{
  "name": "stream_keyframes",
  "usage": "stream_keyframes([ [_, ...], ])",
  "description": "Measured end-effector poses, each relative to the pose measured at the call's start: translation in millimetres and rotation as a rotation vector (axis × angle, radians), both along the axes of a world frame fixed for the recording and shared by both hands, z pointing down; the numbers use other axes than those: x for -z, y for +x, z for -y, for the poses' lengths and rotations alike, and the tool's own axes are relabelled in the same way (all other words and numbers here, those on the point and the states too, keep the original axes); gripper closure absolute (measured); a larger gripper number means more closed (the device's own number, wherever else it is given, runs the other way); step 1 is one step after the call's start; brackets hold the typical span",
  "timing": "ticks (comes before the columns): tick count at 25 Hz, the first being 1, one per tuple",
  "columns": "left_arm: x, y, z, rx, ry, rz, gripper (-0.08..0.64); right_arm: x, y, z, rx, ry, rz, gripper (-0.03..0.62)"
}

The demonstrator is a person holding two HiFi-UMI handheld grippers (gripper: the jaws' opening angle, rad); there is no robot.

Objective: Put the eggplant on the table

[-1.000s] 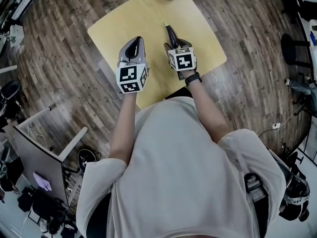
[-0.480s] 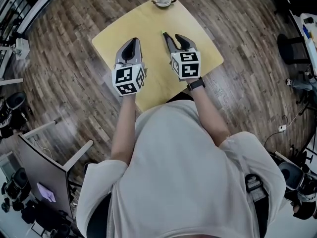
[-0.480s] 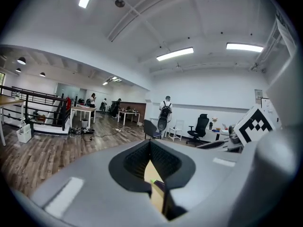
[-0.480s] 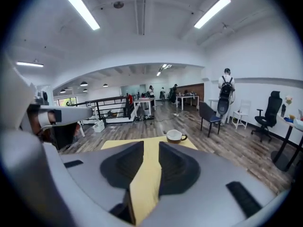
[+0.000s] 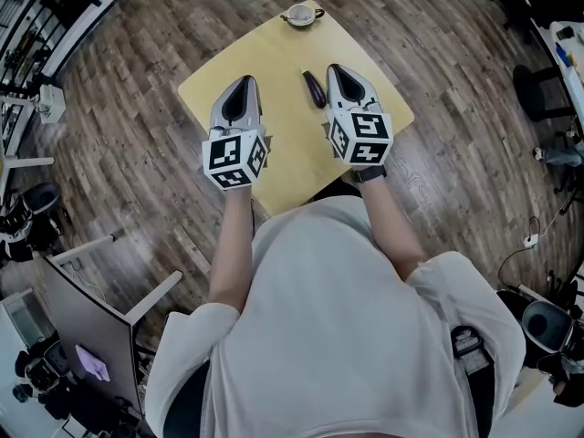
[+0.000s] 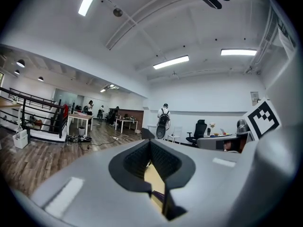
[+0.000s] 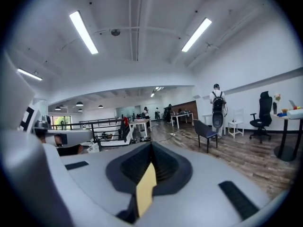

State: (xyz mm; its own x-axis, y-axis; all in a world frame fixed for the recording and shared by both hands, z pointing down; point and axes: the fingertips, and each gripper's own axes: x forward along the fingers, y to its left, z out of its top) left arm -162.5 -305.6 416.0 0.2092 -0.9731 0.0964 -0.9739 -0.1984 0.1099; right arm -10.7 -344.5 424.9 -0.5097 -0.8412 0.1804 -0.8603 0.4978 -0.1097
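Note:
A small dark purple eggplant [image 5: 314,88] with a green stem lies on the square yellow table [image 5: 274,44], free of both grippers. My right gripper [image 5: 339,68] is raised just to its right, shut with nothing between the jaws. In the right gripper view the right gripper [image 7: 151,146] points out level into the room with its jaws meeting. My left gripper [image 5: 244,81] is raised over the table's left half, well left of the eggplant. The left gripper [image 6: 150,144] is shut and empty too.
A pale cup on a saucer [image 5: 301,13] stands at the table's far corner. Wooden floor [image 5: 119,126] surrounds the table. A desk with a monitor [image 5: 82,318] is at the lower left. Office chairs [image 7: 210,129] and people [image 6: 163,119] stand far off in the room.
The right gripper, open around the eggplant before, has lifted off it and shut. The eggplant stays lying on the table. Both grippers have risen and tipped up toward level.

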Motion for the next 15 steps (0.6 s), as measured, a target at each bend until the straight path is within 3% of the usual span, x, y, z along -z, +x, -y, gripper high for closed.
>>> stream_keyframes([
  [7, 21, 5, 1, 0.009, 0.047, 0.051, 0.549, 27, 0, -5, 0.018, 0.105, -0.073, 0.581],
  [15, 21, 12, 6, 0.006, 0.054, 0.061, 0.549, 22, 4, -1, 0.022, 0.1, -0.077, 0.581],
])
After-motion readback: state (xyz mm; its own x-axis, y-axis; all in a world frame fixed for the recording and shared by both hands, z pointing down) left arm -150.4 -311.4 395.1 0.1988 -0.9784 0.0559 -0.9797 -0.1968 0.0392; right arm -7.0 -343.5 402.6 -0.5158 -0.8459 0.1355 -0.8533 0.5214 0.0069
